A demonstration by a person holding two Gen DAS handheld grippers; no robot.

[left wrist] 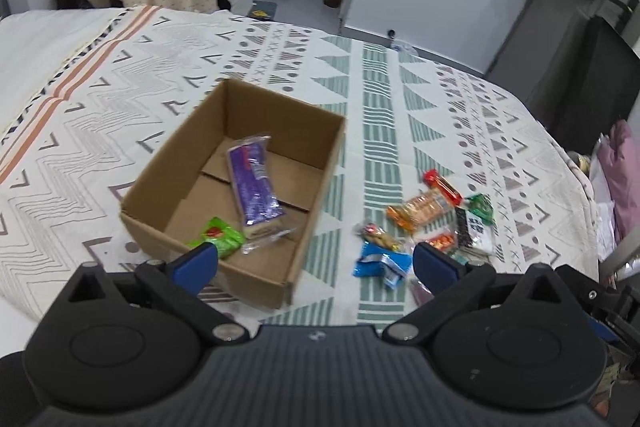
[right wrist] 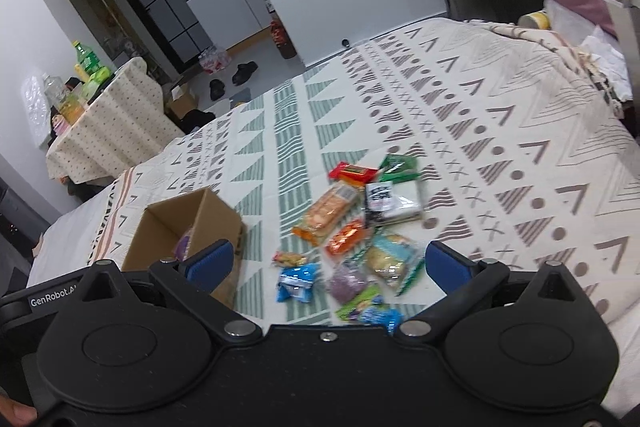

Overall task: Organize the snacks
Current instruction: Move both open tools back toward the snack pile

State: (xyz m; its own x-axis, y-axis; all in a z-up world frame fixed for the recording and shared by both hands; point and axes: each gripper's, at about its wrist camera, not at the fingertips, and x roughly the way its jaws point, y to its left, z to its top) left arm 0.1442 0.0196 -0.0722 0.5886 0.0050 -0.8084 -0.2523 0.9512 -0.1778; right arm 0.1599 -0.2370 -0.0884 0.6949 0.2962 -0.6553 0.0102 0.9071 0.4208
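Snacks [right wrist: 356,223] lie heaped on the bed [right wrist: 500,115], at 3 o'clock of my box [left wrist: 240,187], which holds a purple pack [left wrist: 256,187] and green pack [left wrist: 218,237]. My left gripper [left wrist: 314,261] and right gripper [right wrist: 328,265] hover, jaws spread wide, holding nothing.

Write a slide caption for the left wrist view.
Open brown cardboard box holds purple wrapped bar; loose snack packets wait beside it.

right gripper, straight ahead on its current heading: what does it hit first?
Probably the loose snack pile on the bedspread, around the purple packet. The right gripper is open and empty. Depth is uncertain.
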